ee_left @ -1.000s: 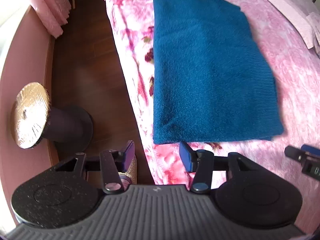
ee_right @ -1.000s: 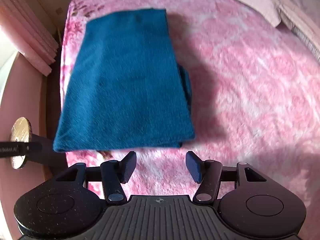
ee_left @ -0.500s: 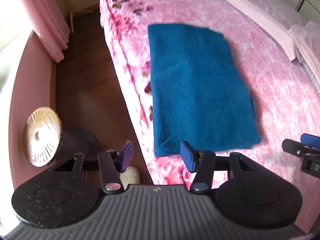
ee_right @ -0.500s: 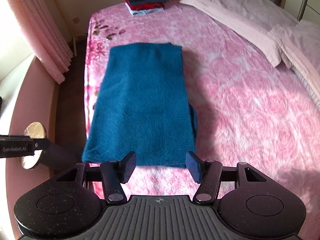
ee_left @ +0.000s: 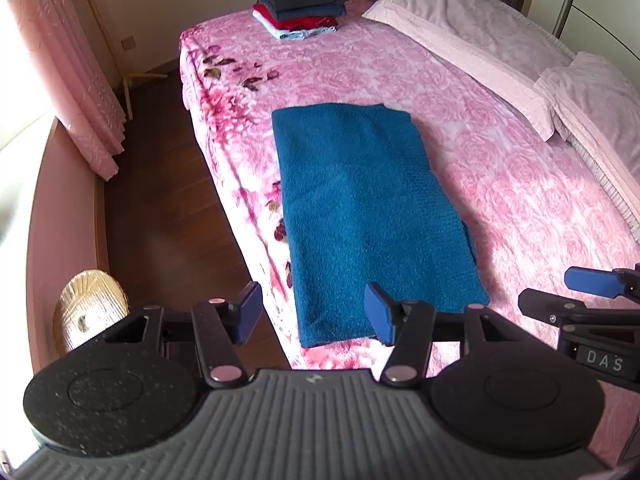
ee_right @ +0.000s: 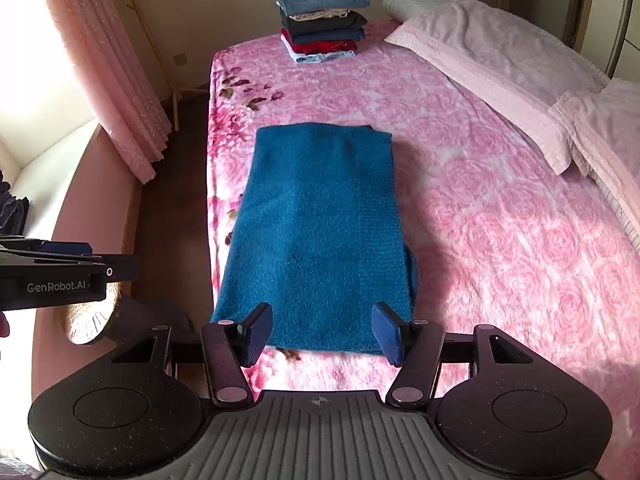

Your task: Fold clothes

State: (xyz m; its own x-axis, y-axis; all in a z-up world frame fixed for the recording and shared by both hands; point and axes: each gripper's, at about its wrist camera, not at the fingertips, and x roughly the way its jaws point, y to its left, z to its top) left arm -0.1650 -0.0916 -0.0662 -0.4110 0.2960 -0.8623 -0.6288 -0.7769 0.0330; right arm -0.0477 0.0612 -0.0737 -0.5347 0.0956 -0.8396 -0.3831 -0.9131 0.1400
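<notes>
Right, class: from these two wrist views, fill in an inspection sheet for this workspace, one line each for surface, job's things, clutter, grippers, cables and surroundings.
Surface: bed with a pink floral cover.
Job's things: teal garment folded to a long rectangle, lying flat near the bed's edge; stack of folded clothes at the far corner.
Clutter: pale pink pillows along the far side.
Grippers: left gripper and right gripper both open, holding nothing, above the garment's near end.
Cables: nothing seen.
Surroundings: pink curtain, dark wooden floor, round gold-topped stand.
</notes>
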